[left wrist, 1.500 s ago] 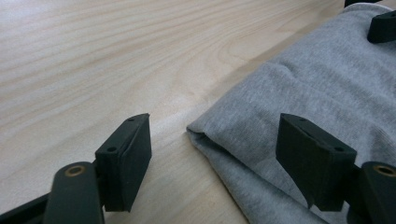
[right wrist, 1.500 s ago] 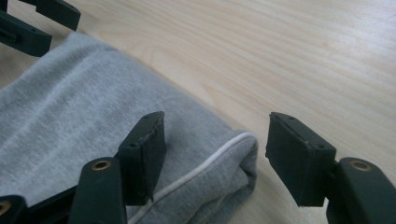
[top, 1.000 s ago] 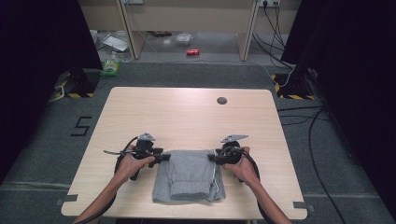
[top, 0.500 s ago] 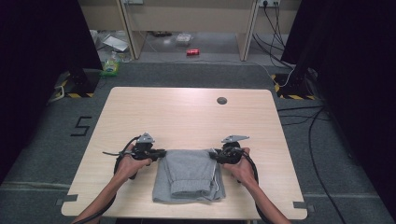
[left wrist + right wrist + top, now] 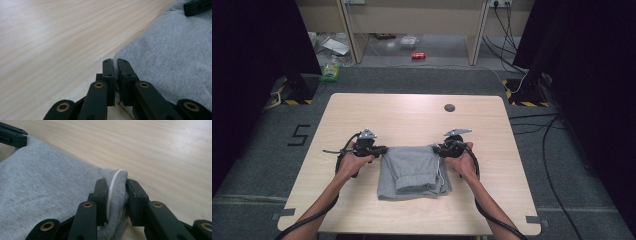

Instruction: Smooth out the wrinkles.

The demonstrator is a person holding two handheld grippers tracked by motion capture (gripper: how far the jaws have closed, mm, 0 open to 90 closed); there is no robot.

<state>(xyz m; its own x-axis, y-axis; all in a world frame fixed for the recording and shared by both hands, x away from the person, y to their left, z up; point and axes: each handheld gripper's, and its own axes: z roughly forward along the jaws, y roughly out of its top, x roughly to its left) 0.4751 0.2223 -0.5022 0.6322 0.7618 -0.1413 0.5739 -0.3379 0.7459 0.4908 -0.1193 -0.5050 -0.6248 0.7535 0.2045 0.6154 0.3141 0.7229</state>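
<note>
The garment (image 5: 414,171) is plain heather-grey knit, soft and matte, folded into a stacked bundle roughly rectangular in outline; it looks like a pair of sweatpants, though the high view is too coarse to be sure. A white cord (image 5: 113,185) runs over the bunched corner seen in the right gripper view. In the high view a folded roll lies across the lower part of the garment, and layered edges show along its right side. Its long axis runs from the person's edge of the table (image 5: 362,115) toward the far edge, with the wider top edge pointing away from the person and stretched straight between the two grippers. The garment sits on the near half of the table, about centred between its left and right edges, well apart from the small dark disc (image 5: 449,107) near the far edge. The left gripper (image 5: 115,65) has its jaws clenched tight on a thin edge of the garment at the top left corner, with a sliver of cloth pinched between them. The right gripper (image 5: 116,187) grasps the top right corner, its jaws pressing a thick fold of cloth and the cord; both pairs of jaws have just been closing onto the cloth.
</note>
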